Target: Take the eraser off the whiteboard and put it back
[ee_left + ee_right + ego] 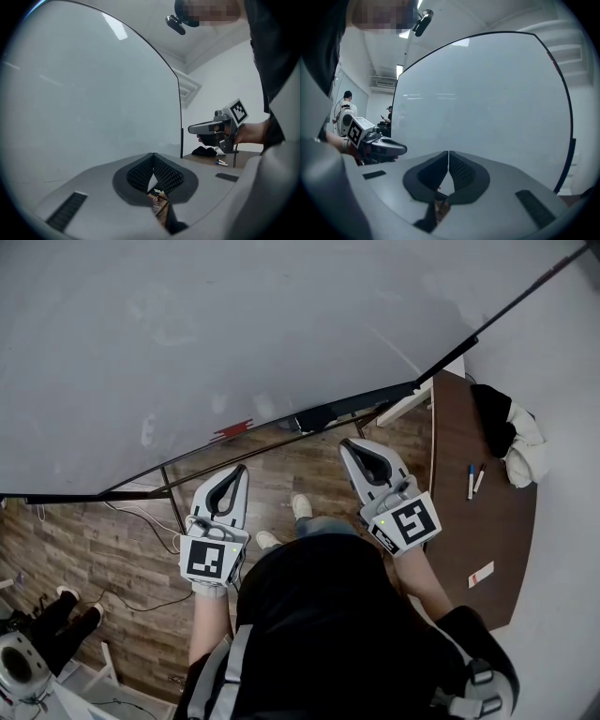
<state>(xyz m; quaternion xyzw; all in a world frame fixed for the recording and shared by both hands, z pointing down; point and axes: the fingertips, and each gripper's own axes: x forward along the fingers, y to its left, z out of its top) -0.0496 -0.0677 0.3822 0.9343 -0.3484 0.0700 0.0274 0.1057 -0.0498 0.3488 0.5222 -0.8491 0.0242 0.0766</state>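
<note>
**Both tools raised before the whiteboard.** Left hand-held gripper (153, 155): jaws closed tip to tip, nothing between them. Right hand-held gripper (448, 152): likewise closed and empty. Both point roughly level at the whiteboard (234, 334). Eraser (314, 418): apparently the dark block on the whiteboard's bottom ledge, toward its right end, though it is too small to confirm. Judged handling: light, with a rigid back and a soft felt face, perhaps magnet-held, so a slight pull should free it. It is best grasped across the rigid body's long sides, not the felt, and the jaws must open first. Desk (469, 521): right of the whiteboard, carrying markers (473, 480).
</note>
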